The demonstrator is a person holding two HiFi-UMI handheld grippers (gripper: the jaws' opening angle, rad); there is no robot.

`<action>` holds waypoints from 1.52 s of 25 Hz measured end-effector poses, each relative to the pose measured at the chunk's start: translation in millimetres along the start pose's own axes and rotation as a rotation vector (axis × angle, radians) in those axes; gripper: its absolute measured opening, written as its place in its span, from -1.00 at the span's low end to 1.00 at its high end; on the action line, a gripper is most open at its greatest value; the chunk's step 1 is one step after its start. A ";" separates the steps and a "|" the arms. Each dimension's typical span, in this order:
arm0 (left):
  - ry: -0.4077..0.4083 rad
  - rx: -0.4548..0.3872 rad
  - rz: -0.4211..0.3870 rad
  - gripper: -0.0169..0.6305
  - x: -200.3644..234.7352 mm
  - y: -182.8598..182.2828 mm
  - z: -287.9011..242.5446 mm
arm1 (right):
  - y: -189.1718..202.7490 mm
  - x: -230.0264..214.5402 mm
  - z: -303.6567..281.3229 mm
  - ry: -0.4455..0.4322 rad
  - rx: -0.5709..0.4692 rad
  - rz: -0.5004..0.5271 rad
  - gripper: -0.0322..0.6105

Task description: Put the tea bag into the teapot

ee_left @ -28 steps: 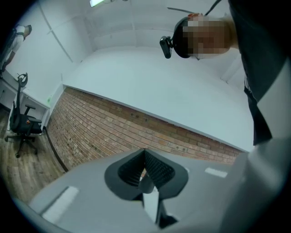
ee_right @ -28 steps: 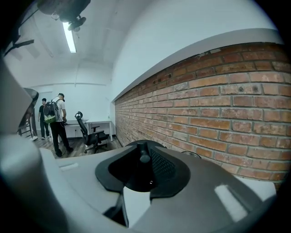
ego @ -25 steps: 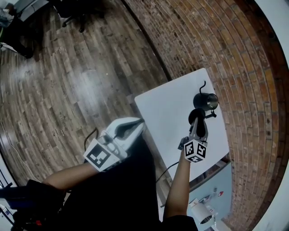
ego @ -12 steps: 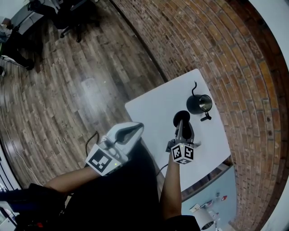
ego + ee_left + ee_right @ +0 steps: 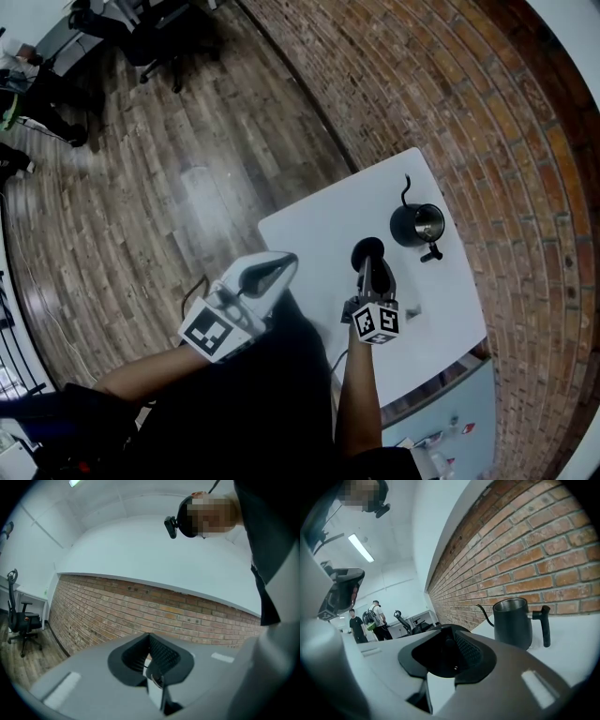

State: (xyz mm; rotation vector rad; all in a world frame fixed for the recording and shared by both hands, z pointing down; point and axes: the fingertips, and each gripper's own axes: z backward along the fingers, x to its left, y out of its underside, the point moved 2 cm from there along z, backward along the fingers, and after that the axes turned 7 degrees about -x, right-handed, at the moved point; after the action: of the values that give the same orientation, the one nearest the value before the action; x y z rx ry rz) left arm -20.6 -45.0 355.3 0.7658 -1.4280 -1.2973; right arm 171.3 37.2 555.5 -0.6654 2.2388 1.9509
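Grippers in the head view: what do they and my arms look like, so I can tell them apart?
The left gripper has a pale shell; the right gripper is dark grey. Each carries a cube of black-and-white square markers at its rear. The tongs have black ribbed pads. A thin dark cable loops beside the left one. You wear a black top.
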 end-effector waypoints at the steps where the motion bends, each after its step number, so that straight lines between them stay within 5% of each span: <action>1: -0.005 0.005 0.001 -0.95 -0.3 1.4 -2.3 | 2.1 -2.9 -1.0 -0.003 -0.001 -0.020 -0.62; 12: -0.022 0.061 0.004 -0.95 -8.5 19.6 -16.0 | 40.9 -13.9 -13.2 -0.083 0.038 -0.159 -0.62; 20: -0.050 0.117 0.014 -0.95 -9.0 33.4 -7.5 | 65.9 -31.0 -13.1 -0.071 0.024 -0.388 -0.62; 38: -0.105 0.150 0.044 -0.95 -5.7 46.6 0.6 | 100.5 -35.8 -23.6 -0.141 0.068 -0.626 -0.62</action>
State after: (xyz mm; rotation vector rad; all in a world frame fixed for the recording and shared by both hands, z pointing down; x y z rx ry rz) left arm -11.6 -29.4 398.6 0.7700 -1.6320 -1.2225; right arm 169.9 32.1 664.6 -1.0272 1.7178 1.5447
